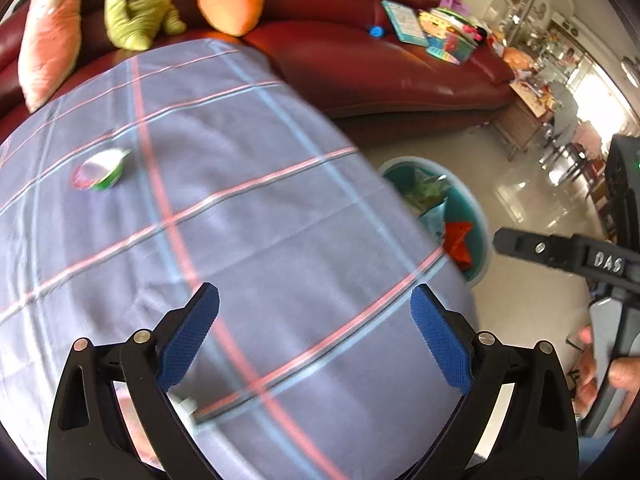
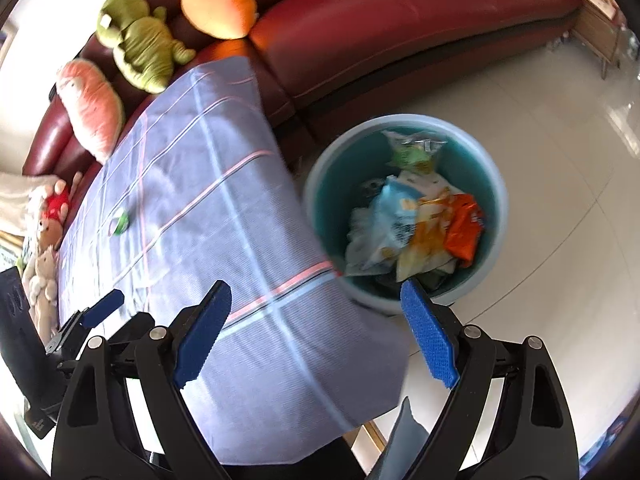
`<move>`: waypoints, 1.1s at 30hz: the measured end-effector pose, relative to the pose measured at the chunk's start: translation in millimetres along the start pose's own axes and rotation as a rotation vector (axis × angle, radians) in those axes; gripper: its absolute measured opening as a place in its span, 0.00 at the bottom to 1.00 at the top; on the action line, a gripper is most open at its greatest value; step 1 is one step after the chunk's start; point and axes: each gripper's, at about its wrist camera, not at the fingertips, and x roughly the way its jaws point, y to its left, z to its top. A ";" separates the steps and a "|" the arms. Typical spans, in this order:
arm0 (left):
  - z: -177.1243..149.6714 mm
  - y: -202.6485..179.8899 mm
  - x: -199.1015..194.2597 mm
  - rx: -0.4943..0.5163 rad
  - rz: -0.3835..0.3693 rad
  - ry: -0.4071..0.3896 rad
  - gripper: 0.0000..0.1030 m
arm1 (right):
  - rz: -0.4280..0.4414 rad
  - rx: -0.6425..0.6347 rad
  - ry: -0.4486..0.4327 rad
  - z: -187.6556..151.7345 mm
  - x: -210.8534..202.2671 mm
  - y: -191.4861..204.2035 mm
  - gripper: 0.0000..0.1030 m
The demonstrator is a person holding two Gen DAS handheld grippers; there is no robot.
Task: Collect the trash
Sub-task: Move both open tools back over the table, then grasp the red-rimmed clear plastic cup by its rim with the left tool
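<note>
a small foil-lidded cup (image 1: 102, 170) lies on the checked tablecloth (image 1: 248, 208), upper left of the left gripper (image 1: 314, 334), nearer it than the right gripper (image 2: 316, 330); both gape empty.

Bright daylight, glare on floor (image 2: 560, 168), motion blur, fisheye edge warp w/ dark corners
</note>
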 end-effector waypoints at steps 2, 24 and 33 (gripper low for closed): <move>-13.9 16.4 -8.4 -0.017 0.019 -0.002 0.94 | 0.003 -0.029 0.006 -6.7 0.1 14.8 0.80; -97.9 119.2 -33.2 -0.210 0.091 0.014 0.59 | 0.059 -0.241 0.120 -43.9 39.2 129.5 0.80; -81.9 107.0 -34.8 -0.147 0.107 -0.068 0.05 | 0.041 -0.249 0.143 -33.6 55.3 134.4 0.80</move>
